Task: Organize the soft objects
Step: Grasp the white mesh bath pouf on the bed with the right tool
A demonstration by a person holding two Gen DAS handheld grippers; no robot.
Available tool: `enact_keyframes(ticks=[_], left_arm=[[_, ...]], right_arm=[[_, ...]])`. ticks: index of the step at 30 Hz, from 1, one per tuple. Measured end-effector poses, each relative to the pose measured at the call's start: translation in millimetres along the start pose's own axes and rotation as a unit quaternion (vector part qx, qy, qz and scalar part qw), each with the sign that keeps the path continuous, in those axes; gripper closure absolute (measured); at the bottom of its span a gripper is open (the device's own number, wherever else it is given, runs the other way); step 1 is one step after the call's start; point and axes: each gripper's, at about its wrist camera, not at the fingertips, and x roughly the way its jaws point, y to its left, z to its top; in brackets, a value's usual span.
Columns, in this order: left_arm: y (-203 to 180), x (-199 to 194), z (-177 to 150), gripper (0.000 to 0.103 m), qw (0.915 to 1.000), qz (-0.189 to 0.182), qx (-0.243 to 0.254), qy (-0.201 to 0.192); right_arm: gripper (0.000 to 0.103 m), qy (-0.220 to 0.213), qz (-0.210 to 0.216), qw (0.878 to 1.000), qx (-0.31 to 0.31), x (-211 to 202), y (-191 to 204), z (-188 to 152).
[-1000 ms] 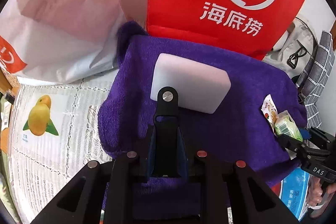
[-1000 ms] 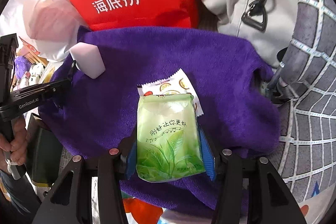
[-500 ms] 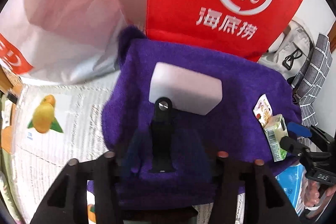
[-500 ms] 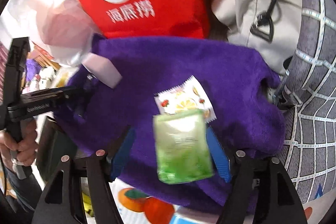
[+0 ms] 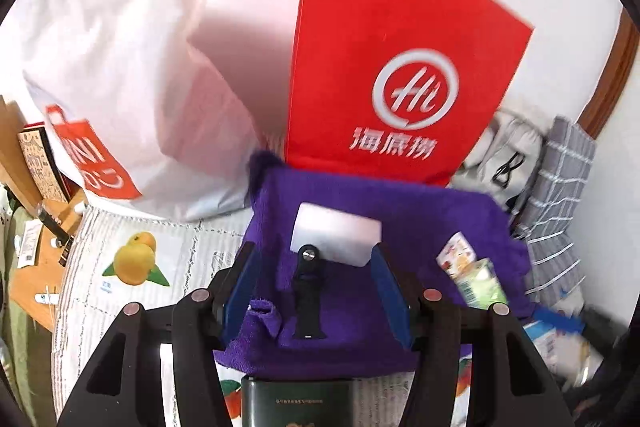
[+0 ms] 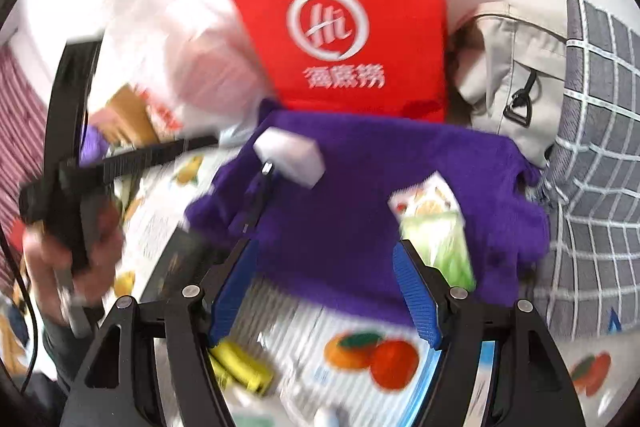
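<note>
My left gripper [image 5: 316, 283] hangs over the purple towel [image 5: 400, 223]. Its blue pads [image 5: 240, 283] are apart and still spreading, and they press on nothing. Between them, down on the towel, lies a black strap [image 5: 306, 295]. Its round silver end touches the near edge of the white block [image 5: 336, 235]. I cannot tell what the block is made of.

My right gripper [image 6: 326, 291] has its jaws wide too, with nothing in them. This view is very blurry. The green packet [image 6: 440, 239] lies on the towel just past the right pad, and its bottom end is hidden behind that pad. A small white snack packet [image 6: 420, 195] peeks out from under its top. I cannot read the words on either one.

Behind the towel stands a red paper bag [image 5: 400, 67] with a white round logo. Beside it is a big white plastic bag [image 5: 120, 67]. A grey backpack [image 6: 508, 75] and a checked grey cloth [image 6: 596, 147] sit at the right, cut off by the edge.

In the right view I see a hand [image 6: 64, 255] gripping the left tool, but it is only a smear. A dark green box [image 5: 296, 403] sticks out under the towel's near edge, half hidden by my gripper. The tablecloth [image 5: 136, 267] has fruit pictures.
</note>
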Motion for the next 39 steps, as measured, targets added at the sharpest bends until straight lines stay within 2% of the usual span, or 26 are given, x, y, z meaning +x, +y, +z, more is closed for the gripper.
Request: enact_keyframes(ticks=[4,8,10,14,18,21,24,25,27,29,30,32,35,39], left_arm=[[-9.3,-21.5,-4.0,0.048,0.9998,-0.009,0.015,-0.006],[-9.3,-44.5,-25.8,0.048,0.9997,-0.020,0.013,0.001],[-7.6,-56.5,-41.7,0.048,0.9996,-0.024,0.015,0.006],[6.4,-74.9,-79.2,0.048,0.9997,-0.021,-0.012,0.006],[17.0,-85.2,-115.6,0.048,0.9997,-0.003,-0.023,0.013],[25.5,-90.8,-138.5,0.044,0.9992,0.001,-0.037,0.017],[40.6,-98.6,-170.0,0.044,0.9974,-0.010,-0.066,0.026],[43.0,-99.9,-175.4,0.044,0.9971,-0.010,-0.071,0.027],[48.5,-103.1,-190.3,0.044,0.9963,-0.010,-0.078,0.034],[53.0,-106.0,-202.6,0.044,0.9955,-0.012,-0.084,0.041],[54.8,-107.8,-208.7,0.044,0.9953,-0.011,-0.086,0.044],[55.3,-109.6,-215.0,0.044,0.9953,-0.010,-0.082,0.049],[54.6,-114.1,-222.3,0.044,0.9950,-0.012,-0.086,0.050],[45.9,-116.8,-227.2,0.044,0.9954,-0.015,-0.080,0.051]], right_arm=[[0.033,0.015,0.012,1.000,0.016,-18.2,9.8,-42.9],[0.033,0.020,0.001,1.000,0.014,-34.4,20.7,-78.9],[0.033,0.023,0.002,1.000,-0.004,-39.2,30.9,-99.6],[0.033,0.030,-0.004,0.999,-0.026,-41.5,49.7,-131.5],[0.033,0.026,-0.006,0.999,-0.043,-38.8,70.6,-152.4],[0.033,0.029,-0.034,0.997,-0.066,-30.3,82.8,-160.1],[0.033,0.040,-0.070,0.993,-0.088,-17.0,92.6,-169.0],[0.035,0.043,-0.078,0.992,-0.091,-12.6,93.1,-170.0],[0.046,0.051,-0.096,0.989,-0.096,-4.6,93.5,-172.5],[0.064,0.051,-0.102,0.989,-0.096,-4.4,93.3,-174.4],[0.068,0.050,-0.105,0.988,-0.098,-6.0,94.0,-175.3],[0.086,0.047,-0.107,0.988,-0.104,-13.1,96.7,-177.9],[0.091,0.030,-0.101,0.989,-0.100,-28.8,98.1,-182.0],[0.091,0.017,-0.068,0.994,-0.083,-46.4,92.8,-187.9]])
